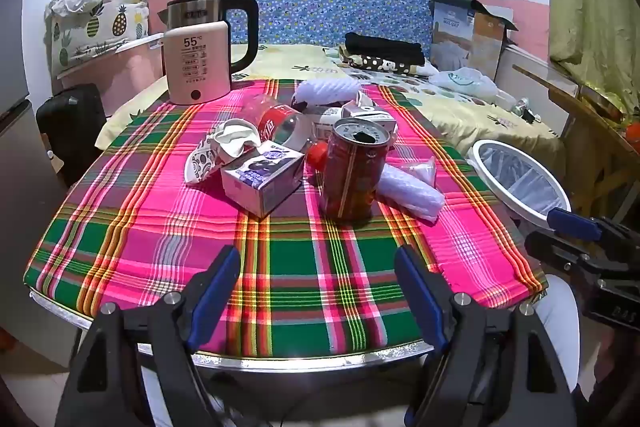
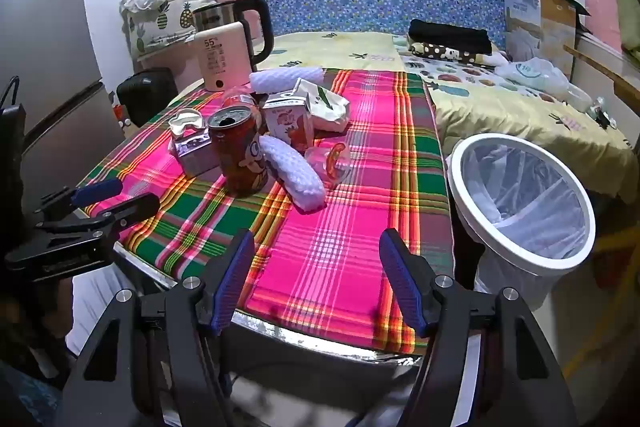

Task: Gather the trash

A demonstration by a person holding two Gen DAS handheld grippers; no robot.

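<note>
Trash lies in a pile on the plaid table [image 1: 160,227]: a red can [image 1: 352,171] [image 2: 240,151], a purple carton [image 1: 264,179], a crushed paper cup [image 1: 224,147], a cola bottle [image 1: 276,121], white foam sleeves [image 1: 412,193] [image 2: 292,175], a juice carton [image 2: 290,117] and a clear wrapper [image 2: 332,159]. A white bin with a clear liner [image 2: 520,195] [image 1: 516,179] stands right of the table. My left gripper [image 1: 320,267] is open and empty over the table's near edge, short of the can. My right gripper [image 2: 316,255] is open and empty near the front right.
A pink kettle base and a steel kettle [image 1: 200,63] stand at the table's far left. A bed [image 2: 520,99] with clothes and bags lies behind. A fridge [image 2: 44,47] is at the left, a wooden frame [image 1: 580,115] at the right.
</note>
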